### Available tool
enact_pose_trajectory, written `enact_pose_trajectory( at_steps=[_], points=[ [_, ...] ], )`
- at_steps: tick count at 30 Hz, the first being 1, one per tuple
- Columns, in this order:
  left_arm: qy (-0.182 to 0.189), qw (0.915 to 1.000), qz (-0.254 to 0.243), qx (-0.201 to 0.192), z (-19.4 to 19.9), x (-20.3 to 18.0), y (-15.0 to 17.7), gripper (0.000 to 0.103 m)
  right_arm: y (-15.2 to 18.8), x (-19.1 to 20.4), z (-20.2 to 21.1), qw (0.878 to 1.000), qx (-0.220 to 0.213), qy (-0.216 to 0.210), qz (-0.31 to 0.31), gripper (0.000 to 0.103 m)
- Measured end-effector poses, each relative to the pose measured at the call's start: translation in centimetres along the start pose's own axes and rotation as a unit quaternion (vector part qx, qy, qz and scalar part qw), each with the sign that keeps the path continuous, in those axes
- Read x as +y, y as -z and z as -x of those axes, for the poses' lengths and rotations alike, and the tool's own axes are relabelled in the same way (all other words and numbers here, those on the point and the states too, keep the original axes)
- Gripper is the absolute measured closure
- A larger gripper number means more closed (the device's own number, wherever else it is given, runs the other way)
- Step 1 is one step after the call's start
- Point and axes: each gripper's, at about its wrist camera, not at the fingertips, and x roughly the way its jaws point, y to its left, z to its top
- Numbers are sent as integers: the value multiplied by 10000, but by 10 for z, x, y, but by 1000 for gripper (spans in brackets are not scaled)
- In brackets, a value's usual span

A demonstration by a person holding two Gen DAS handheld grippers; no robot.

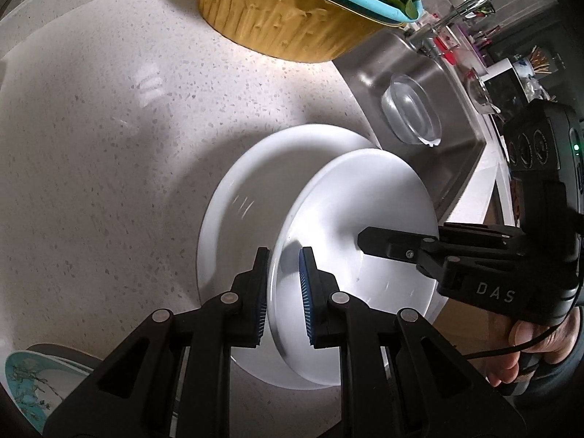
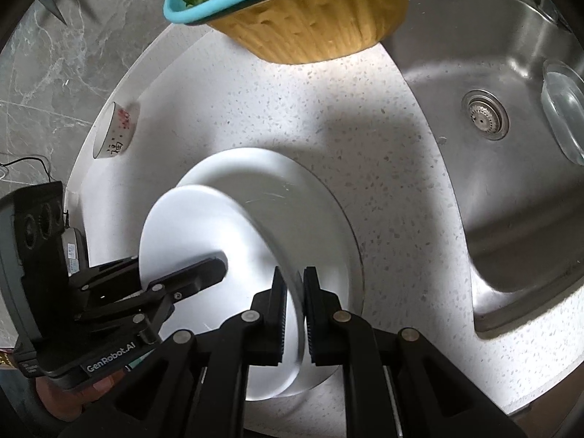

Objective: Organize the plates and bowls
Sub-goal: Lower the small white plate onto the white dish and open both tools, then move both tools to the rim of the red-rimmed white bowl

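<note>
A smaller white plate (image 1: pixel 361 200) sits tilted over a larger white plate (image 1: pixel 241 197) on the speckled counter. My left gripper (image 1: pixel 284 277) straddles the near-left rim of the smaller plate, jaws a little apart with the rim between the blue pads. My right gripper (image 2: pixel 294 306) grips the opposite rim of the same plate (image 2: pixel 204 226), its pads pressed on it; the larger plate (image 2: pixel 292 182) lies beneath. The right gripper (image 1: pixel 387 242) also shows in the left wrist view, and the left gripper (image 2: pixel 197 273) in the right wrist view.
A yellow basin (image 1: pixel 277 18) holding a teal strainer of greens stands at the back. A steel sink (image 2: pixel 492 146) with a glass bowl (image 2: pixel 564 109) lies to the right. A small patterned cup (image 2: pixel 116 129) and a blue-patterned plate (image 1: pixel 29 383) are at the left.
</note>
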Motion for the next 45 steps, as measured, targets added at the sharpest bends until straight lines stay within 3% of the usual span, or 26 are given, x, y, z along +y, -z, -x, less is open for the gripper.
enact_pose_trajectory(
  at_steps=[8,11,13,14,21,26,29,31,33,35,39,45],
  points=[
    [-321,9989,-278,-207,-2,-12,-2,84,0,0,-2,9999,-35,81,97,91],
    [-298,9985,-354,-293,0,-15,1,76,0,3,-2,9997,-64,156,190,90],
    [-205,9980,-399,-451,4,-18,2,50,1,5,-3,9991,-86,316,288,92],
    [-151,9975,-451,-528,7,-20,2,46,1,7,-3,9987,-121,358,352,93],
    [-25,9974,-373,-614,14,-21,3,42,0,11,-4,9968,-233,580,496,96],
    [100,9949,-278,-969,35,-15,5,29,1,12,-4,9963,-253,644,507,95],
    [239,9941,-96,-1055,50,-3,5,28,2,15,-3,9966,-294,588,488,85],
    [434,9923,121,-1155,66,10,5,23,4,19,-2,9969,-302,531,488,73],
    [592,9898,304,-1259,81,23,6,20,6,24,1,9969,-353,460,534,51],
    [734,9868,535,-1343,97,42,7,13,8,29,5,9967,-384,456,550,39],
    [747,9795,923,-1626,134,84,12,12,5,31,12,9964,-527,460,476,22],
    [730,9715,1314,-1831,164,126,22,12,-2,36,15,9966,-558,450,409,22]
  ],
)
